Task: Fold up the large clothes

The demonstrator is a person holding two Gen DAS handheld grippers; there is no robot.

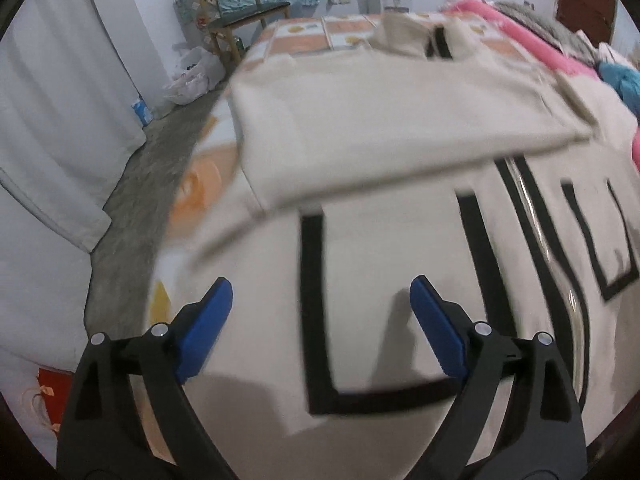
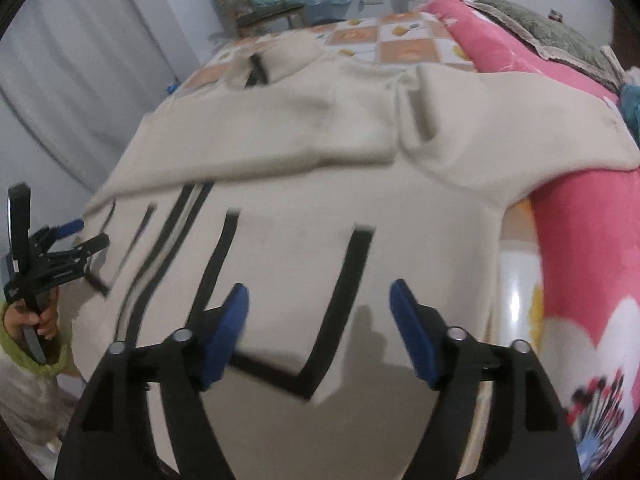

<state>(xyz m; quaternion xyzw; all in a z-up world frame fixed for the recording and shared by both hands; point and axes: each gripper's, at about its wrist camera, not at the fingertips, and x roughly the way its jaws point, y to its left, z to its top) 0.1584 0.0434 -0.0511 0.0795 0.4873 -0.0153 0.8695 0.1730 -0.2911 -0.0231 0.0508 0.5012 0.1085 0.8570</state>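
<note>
Cream fleece jacket with black stripes (image 1: 400, 128), apparently sleeves folded in, lay on the bed (image 2: 404, 46).
Both fingers (image 1: 208, 320) (image 2: 412, 332) spread, empty, above its hem.

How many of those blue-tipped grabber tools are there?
2: the left gripper over the cream jacket's left side, the right gripper over its right. Both open.

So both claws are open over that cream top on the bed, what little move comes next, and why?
Probably lowering both grippers to pinch the near hem. The left gripper and right gripper are open with nothing between the jaws, the cream garment already has its sleeves folded across the chest, and its lower half lies flat on the bed.
</note>
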